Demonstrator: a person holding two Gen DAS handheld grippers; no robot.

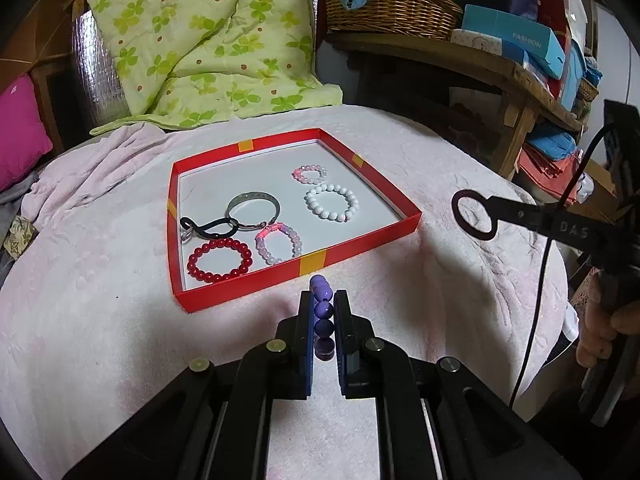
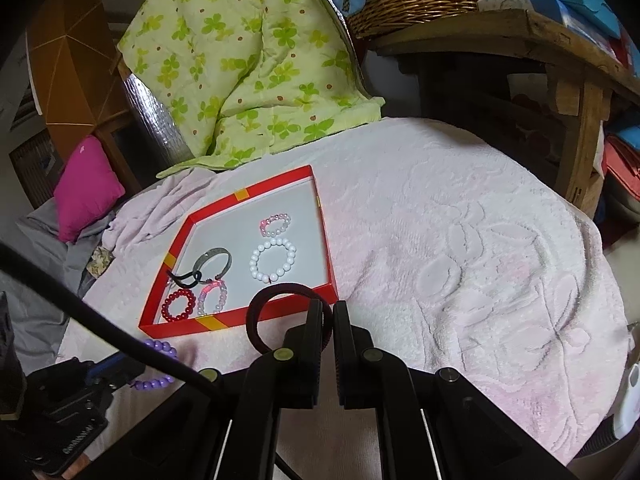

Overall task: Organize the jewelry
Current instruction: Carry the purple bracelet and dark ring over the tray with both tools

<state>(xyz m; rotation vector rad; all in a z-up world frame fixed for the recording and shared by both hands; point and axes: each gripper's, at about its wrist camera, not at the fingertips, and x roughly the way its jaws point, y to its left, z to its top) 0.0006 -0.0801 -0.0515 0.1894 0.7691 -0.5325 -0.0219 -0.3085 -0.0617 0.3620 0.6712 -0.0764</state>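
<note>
My left gripper (image 1: pixel 324 296) is shut on a purple bead bracelet (image 1: pixel 322 310), held on edge just in front of the red tray (image 1: pixel 248 280). In the tray lie a red bead bracelet (image 1: pixel 220 260), a lilac-pink bracelet (image 1: pixel 279 242), a silver bangle (image 1: pixel 253 204), a black looped hair tie (image 1: pixel 208 228), a white bead bracelet (image 1: pixel 332 202) and a small pink-white bracelet (image 1: pixel 309 174). My right gripper (image 2: pixel 328 304) is shut on a dark round hair tie (image 2: pixel 280 287), which hangs over the tray's near right corner (image 2: pixel 332 296). The right wrist view also shows the purple bracelet (image 2: pixel 160 348) at lower left.
The tray rests on a pale pink towel (image 1: pixel 440 280) covering a rounded surface. A green flowered quilt (image 1: pixel 208 40) and a magenta cushion (image 1: pixel 20 128) lie behind. A wooden shelf (image 1: pixel 480 64) with a wicker basket (image 1: pixel 392 4) and boxes stands at the right. A black cable (image 2: pixel 100 320) crosses the lower left.
</note>
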